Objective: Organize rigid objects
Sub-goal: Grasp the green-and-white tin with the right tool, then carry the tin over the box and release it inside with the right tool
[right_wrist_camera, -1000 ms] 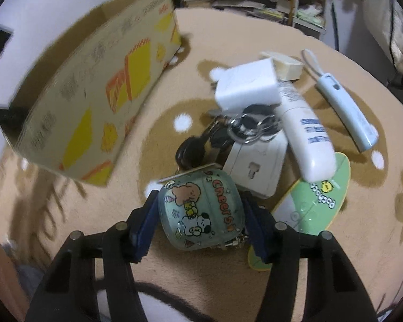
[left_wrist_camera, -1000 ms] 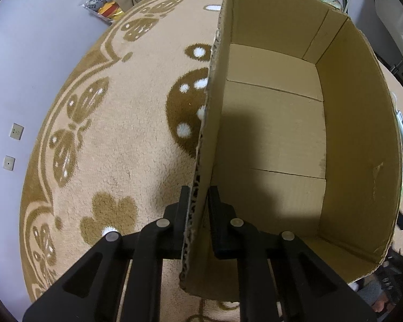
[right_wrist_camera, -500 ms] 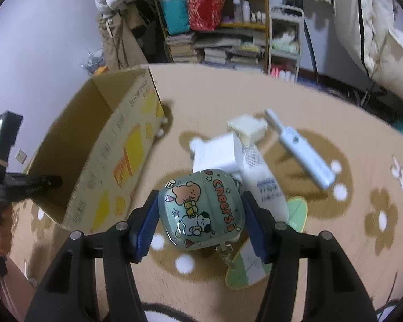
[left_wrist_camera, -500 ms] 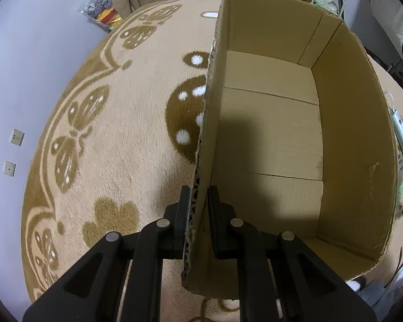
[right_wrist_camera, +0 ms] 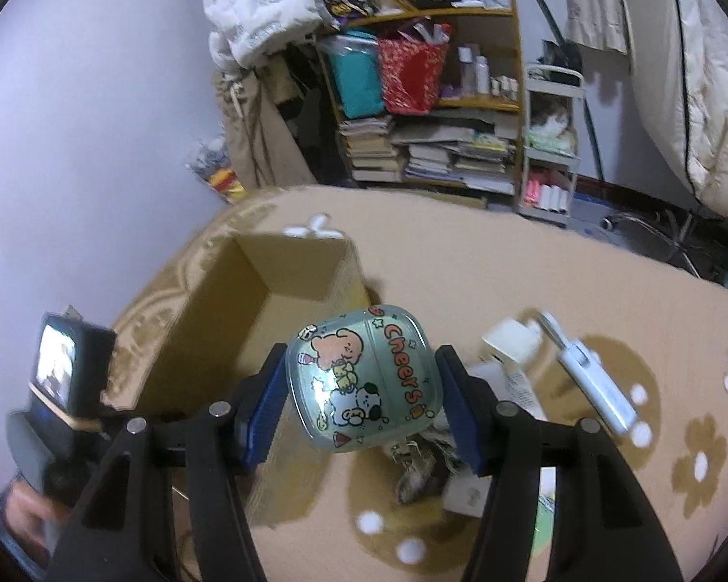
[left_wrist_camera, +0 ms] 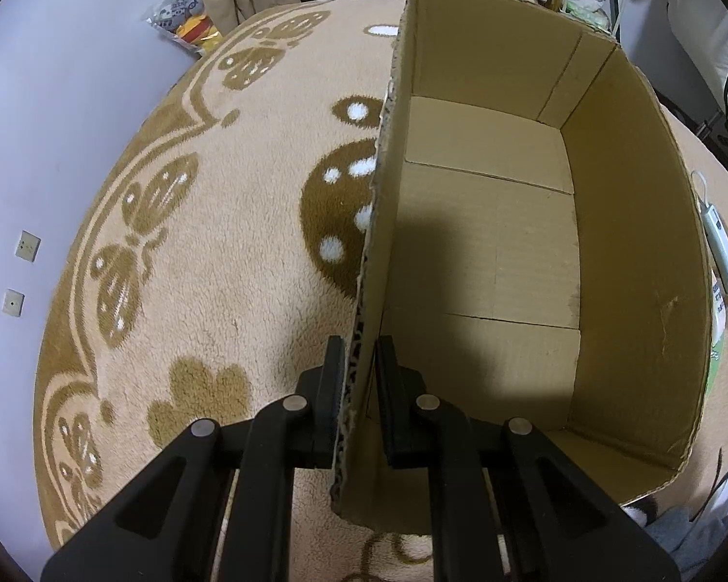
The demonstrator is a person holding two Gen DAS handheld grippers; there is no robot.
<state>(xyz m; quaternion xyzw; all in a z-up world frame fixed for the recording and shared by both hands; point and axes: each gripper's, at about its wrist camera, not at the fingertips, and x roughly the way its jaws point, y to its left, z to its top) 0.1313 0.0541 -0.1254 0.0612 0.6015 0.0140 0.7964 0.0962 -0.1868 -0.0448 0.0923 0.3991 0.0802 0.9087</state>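
Right wrist view: right tool [right_wrist_camera: 361, 390] clamped on "Cheers" cartoon case [right_wrist_camera: 364, 380]; left tool [left_wrist_camera: 359, 378] pinching cardboard box [left_wrist_camera: 631, 223] wall.

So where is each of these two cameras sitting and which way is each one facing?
Left wrist view: on the left tool, looking steeply down its fingers, shut on the cardboard box wall; empty box interior and carpet fill it.
Right wrist view: on the right tool, angled down toward the room's shelves, gripping the cartoon case; the left tool and a hand show at lower left.
Shared: the box, carpet and white wand.
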